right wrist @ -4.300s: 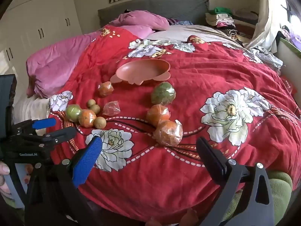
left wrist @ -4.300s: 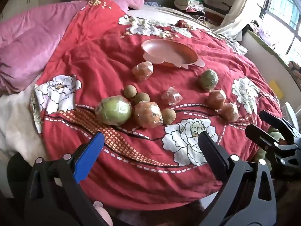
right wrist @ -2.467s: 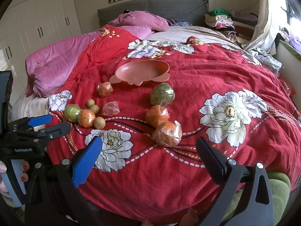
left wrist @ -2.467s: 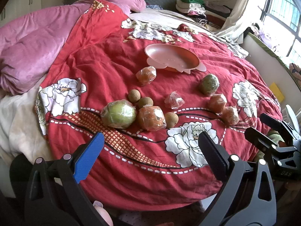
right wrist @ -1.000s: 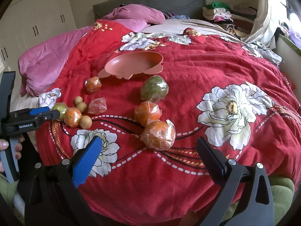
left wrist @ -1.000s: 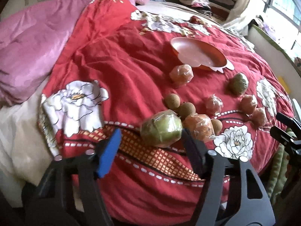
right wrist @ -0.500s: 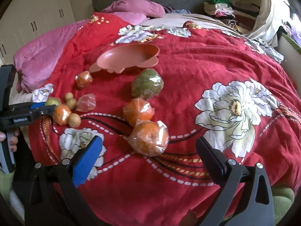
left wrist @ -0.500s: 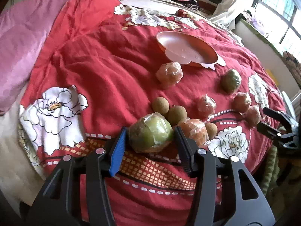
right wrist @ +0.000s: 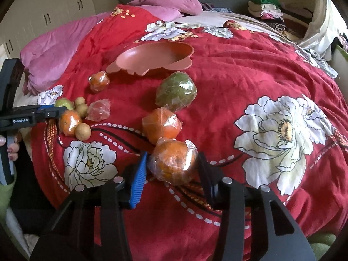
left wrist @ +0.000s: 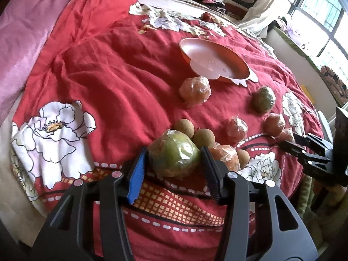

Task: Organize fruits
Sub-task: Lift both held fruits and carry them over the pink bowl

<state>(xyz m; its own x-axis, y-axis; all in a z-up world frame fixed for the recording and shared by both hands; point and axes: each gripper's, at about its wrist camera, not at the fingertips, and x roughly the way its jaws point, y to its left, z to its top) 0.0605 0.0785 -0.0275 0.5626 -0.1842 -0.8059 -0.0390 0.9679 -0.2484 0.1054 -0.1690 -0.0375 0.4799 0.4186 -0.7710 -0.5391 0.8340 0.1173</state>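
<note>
On the bed [left wrist: 108, 71], short of the pink plate [left wrist: 217, 65], a wrapped green fruit [left wrist: 174, 154] is clamped between the left gripper [left wrist: 174, 167] fingers, while a wrapped orange [right wrist: 173, 162] is pinched by the just-closed right gripper [right wrist: 173, 171] fingers.

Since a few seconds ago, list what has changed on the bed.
Both grippers came down to the fruit and have just been closing: left gripper around the wrapped green fruit, right gripper around the nearest wrapped orange. The pink plate stayed empty; other fruit unmoved.

bare quilt [right wrist: 250, 76] right of bowl [right wrist: 152, 58], wrapped fruit [right wrist: 176, 91] seemingly crowding front
</note>
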